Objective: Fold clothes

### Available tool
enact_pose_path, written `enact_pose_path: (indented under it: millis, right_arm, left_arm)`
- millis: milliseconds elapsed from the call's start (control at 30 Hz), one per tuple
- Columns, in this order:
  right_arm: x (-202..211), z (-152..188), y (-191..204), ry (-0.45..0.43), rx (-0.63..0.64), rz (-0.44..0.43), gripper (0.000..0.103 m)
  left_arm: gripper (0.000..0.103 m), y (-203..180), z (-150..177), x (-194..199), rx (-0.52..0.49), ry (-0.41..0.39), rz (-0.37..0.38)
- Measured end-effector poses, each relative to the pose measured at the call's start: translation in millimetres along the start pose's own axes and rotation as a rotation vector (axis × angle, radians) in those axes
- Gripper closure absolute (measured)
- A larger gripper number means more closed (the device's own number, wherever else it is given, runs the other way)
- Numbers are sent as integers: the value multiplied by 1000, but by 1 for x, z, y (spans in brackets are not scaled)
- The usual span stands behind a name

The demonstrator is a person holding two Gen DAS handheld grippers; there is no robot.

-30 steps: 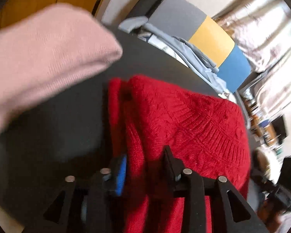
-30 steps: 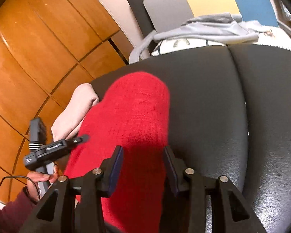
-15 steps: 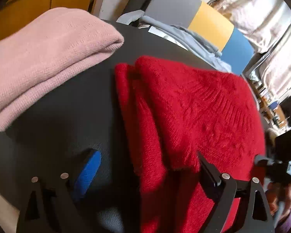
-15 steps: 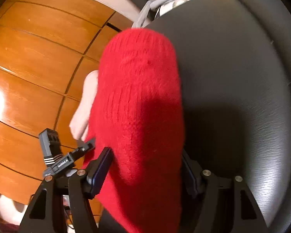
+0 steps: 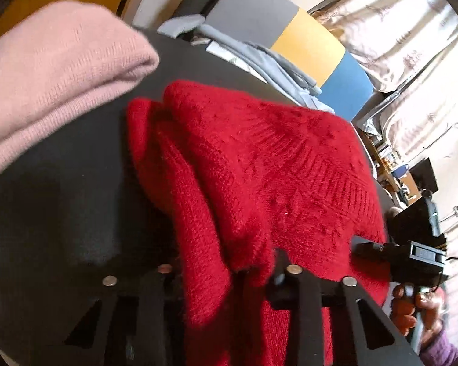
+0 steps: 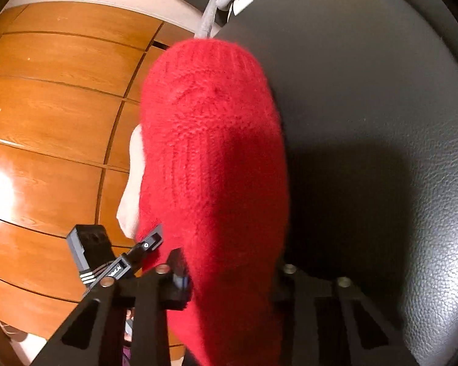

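Observation:
A folded red knit sweater lies on a black leather surface. My left gripper is at the sweater's near edge, with a thick fold of red knit pinched between its fingers. In the right wrist view the red sweater stretches away from my right gripper, whose fingers close on its near end. Its far end rests on the black surface. Each gripper shows in the other view: the right one held by a hand, the left one at the sweater's left edge.
A folded pink sweater lies on the black surface to the left of the red one. Behind stands a grey, yellow and blue chair with a grey-blue garment draped on it. A wooden panelled wall is at the left, curtains at the right.
Half a second ago both grippers stood wide open around the sweater. Both have since narrowed onto the red knit, and the left one has moved in at its near edge.

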State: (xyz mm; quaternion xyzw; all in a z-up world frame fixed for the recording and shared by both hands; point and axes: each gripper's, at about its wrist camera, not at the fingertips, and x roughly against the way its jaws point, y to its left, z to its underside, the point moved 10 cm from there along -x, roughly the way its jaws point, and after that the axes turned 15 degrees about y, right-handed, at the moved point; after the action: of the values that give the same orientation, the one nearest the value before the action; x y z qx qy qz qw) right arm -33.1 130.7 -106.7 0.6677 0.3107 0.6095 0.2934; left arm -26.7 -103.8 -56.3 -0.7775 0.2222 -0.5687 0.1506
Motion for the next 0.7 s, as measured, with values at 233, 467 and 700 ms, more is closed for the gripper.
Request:
enact_pose_path:
  millis: [233,467,700]
  right_arm:
    - [29,7,63,-61,225,122,79]
    - [52,0,149,-88,414,83,83]
    - [12,-49,253,-60,592,-23,83]
  left_arm:
    - [76,-32,3,42,-115,-117,-55]
    - [77,-14,-12,129,-72,-280,-50]
    - [77,40,-62,230,-12,-501,-147]
